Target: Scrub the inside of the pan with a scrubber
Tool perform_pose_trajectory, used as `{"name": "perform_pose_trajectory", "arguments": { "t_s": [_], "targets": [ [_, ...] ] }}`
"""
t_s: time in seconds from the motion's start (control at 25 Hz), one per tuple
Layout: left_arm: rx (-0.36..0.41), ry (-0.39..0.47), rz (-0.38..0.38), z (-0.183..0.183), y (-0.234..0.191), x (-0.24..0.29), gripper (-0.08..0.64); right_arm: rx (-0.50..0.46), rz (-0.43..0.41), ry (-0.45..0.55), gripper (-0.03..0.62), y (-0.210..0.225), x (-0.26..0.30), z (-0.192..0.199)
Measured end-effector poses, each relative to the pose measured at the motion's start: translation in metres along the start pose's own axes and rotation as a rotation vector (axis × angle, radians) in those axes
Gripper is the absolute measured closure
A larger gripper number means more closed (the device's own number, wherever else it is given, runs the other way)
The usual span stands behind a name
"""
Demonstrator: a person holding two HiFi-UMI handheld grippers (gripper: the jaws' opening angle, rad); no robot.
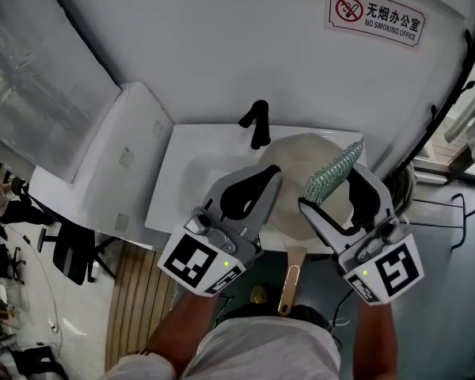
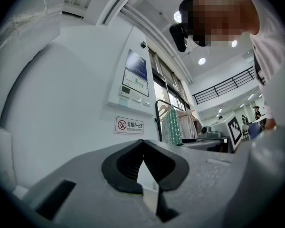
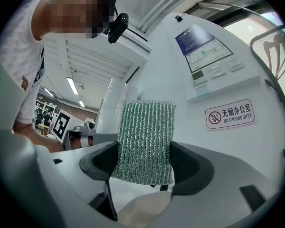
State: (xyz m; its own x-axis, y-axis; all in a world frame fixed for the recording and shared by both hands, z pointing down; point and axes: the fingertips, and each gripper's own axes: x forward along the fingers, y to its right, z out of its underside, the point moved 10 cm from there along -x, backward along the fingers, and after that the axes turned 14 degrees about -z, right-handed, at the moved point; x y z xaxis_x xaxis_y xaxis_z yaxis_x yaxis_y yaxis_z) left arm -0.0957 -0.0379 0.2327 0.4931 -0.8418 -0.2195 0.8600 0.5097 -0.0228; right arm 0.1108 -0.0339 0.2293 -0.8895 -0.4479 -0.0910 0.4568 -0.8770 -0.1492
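Observation:
A cream pan (image 1: 301, 153) lies in the white sink (image 1: 182, 188), its wooden handle (image 1: 291, 279) pointing back toward me. My right gripper (image 1: 330, 184) hangs over the pan's right side, shut on a green mesh scrubber (image 1: 332, 171). In the right gripper view the scrubber (image 3: 143, 148) stands upright between the jaws (image 3: 143, 163) and sticks out well past them. My left gripper (image 1: 271, 174) hovers over the pan's left rim, shut with nothing in it. In the left gripper view its jaws (image 2: 142, 144) meet at the tips. Both grippers tilt up toward the wall.
A black faucet (image 1: 257, 121) rises at the back of the sink, just beyond the left gripper. A curved white wall with a no-smoking sign (image 1: 376, 16) stands behind. A black rack (image 1: 451, 109) with hanging clothes stands at the right. Wooden floor strips (image 1: 138, 307) lie below left.

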Motion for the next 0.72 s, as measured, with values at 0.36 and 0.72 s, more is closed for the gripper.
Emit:
{"name": "perform_pose_trajectory", "arguments": {
  "t_s": [0.36, 0.72],
  "targets": [
    [0.000, -0.002, 0.002, 0.0008, -0.0014, -0.0010, 0.545, -0.003, 0.013, -0.016, 0.249, -0.0015, 0.0014, 0.0029],
    [0.006, -0.003, 0.009, 0.0000, -0.0031, 0.0008, 0.545, 0.000, 0.011, -0.023, 0.249, -0.0005, 0.0049, 0.0039]
  ]
}}
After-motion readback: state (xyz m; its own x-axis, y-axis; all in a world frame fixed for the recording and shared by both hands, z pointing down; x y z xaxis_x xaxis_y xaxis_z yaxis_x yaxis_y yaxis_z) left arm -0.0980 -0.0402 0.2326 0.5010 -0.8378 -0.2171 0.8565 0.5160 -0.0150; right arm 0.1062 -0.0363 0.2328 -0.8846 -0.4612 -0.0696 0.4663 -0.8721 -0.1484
